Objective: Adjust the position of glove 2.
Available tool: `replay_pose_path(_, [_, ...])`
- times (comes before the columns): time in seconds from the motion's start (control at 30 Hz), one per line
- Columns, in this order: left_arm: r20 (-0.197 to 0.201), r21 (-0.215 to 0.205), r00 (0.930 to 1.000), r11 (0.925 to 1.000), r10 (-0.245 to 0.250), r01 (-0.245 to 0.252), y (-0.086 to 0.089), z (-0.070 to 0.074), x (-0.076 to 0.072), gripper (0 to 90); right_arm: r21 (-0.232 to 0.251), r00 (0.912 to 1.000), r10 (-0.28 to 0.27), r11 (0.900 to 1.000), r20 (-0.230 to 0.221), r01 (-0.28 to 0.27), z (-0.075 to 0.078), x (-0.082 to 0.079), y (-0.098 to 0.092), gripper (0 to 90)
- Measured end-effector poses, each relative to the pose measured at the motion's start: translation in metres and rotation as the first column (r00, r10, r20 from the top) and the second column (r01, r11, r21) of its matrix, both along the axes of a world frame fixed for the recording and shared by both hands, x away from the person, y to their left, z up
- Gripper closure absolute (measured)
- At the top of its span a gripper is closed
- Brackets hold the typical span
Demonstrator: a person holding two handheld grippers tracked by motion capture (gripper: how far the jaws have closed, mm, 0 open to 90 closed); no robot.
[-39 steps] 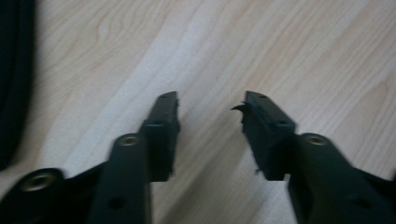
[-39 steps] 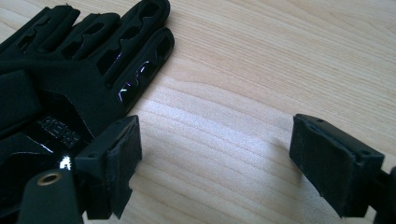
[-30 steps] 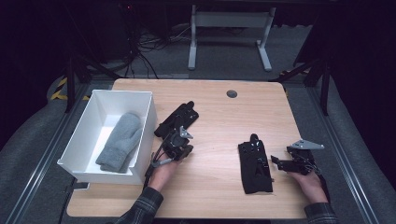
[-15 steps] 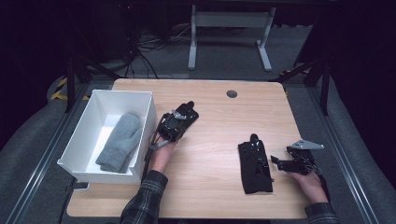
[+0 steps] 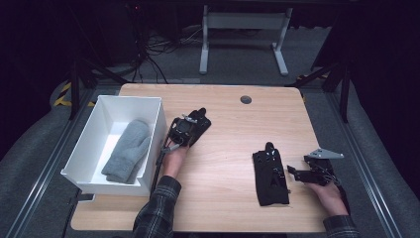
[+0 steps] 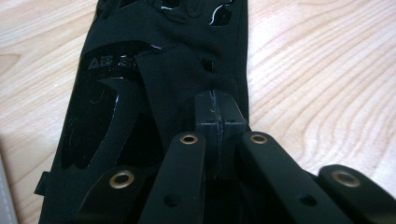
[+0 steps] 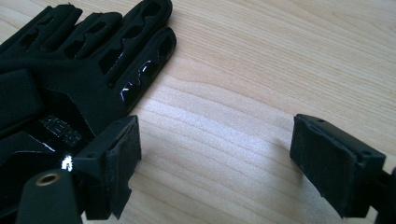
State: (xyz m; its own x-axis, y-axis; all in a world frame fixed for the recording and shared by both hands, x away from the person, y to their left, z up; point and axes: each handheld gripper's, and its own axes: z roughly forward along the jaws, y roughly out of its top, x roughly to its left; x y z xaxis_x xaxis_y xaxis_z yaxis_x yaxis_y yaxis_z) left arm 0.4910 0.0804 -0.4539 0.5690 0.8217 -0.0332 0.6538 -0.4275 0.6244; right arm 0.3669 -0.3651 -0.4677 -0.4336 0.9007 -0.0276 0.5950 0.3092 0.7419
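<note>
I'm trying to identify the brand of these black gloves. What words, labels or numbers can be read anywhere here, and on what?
"AB S": glossy raised letters on the black glove in the left gripper view, cut off; the rest is unreadable.
Small patch on the other black glove in the right gripper view: too blurred to read.
No other text is legible.

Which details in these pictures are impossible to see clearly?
- Left gripper view: the closed left hand-held gripper covers the black fabric glove beneath; whether cloth is pinched is unclear.
- Left gripper view: raised lettering on that glove is cut off.
- High view: the white box's near wall hides the grey knitted mitten cuff.
</note>
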Motion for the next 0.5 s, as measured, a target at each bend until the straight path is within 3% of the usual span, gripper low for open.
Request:
replay_pose_path(0.37, [-0.022, -0.045, 0.9975, 0.9968, -0.068, 0.067, -0.009, -0.001, -0.021, 90.0, 0.0, 1.0, -0.001, 1.0, 0.001, 0.001, 0.0, 0.0, 0.0, 16.6])
replay_pose_path(0.5, [-0.024, -0.031, 0.9943, 0.9942, -0.104, 0.103, -0.017, 0.0, -0.03, 90.0, 0.0, 1.0, -0.001, 1.0, 0.0, 0.001, 0.0, 0.0, 0.0, 16.6])
